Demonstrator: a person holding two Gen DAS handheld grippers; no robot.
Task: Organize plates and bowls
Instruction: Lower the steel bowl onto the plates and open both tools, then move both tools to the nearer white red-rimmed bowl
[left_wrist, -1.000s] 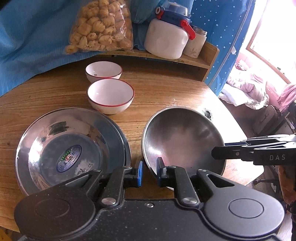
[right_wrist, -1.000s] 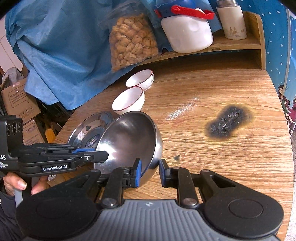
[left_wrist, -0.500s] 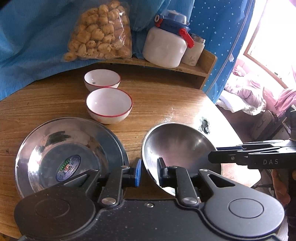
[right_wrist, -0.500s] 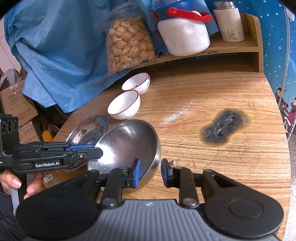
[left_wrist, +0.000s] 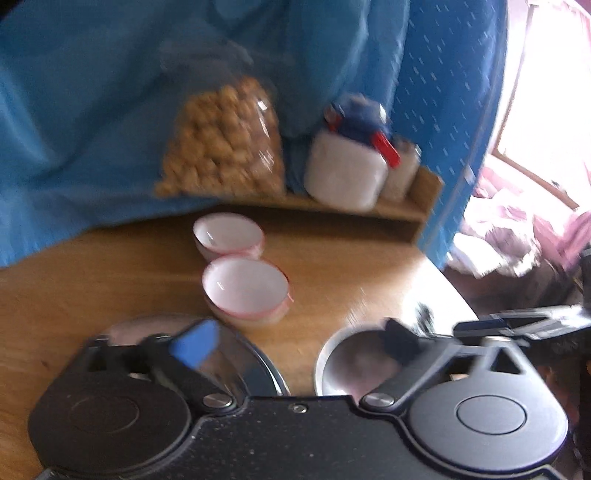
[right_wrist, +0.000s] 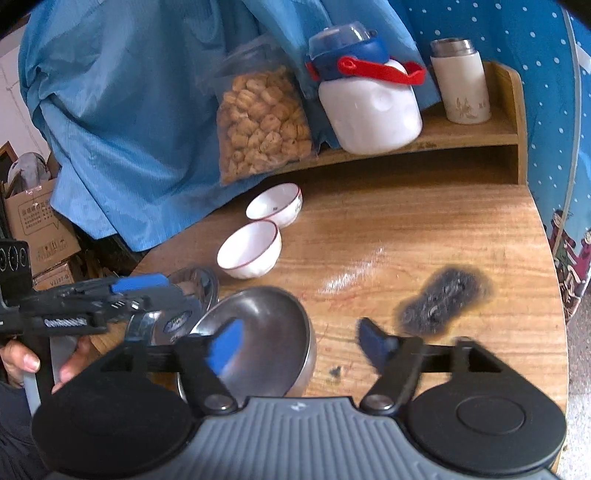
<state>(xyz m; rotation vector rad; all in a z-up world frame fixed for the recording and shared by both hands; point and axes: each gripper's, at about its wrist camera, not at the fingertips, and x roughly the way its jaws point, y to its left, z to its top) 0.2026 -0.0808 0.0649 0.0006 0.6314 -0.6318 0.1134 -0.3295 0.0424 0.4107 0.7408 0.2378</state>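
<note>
A steel bowl (right_wrist: 266, 332) rests on the wooden table (right_wrist: 424, 236) at the near edge; it also shows in the left wrist view (left_wrist: 354, 362). A flat steel plate (right_wrist: 184, 295) lies to its left, also visible in the left wrist view (left_wrist: 251, 365). Two white red-rimmed bowls, a near one (right_wrist: 249, 254) and a far one (right_wrist: 275, 205), stand behind, apart. My right gripper (right_wrist: 299, 343) is open, one finger over the steel bowl, holding nothing. My left gripper (left_wrist: 295, 339) is open and empty, between plate and steel bowl.
A shelf (right_wrist: 461, 133) at the back holds a snack bag (right_wrist: 258, 122), a white jug with red handle (right_wrist: 369, 99) and a white flask (right_wrist: 461, 85). A burn mark (right_wrist: 443, 299) stains the table right of the steel bowl. Blue cloth hangs behind.
Both grippers have opened wide and let go of the steel bowl, which now sits flat on the table. The left wrist view has tilted upward and is blurred.
</note>
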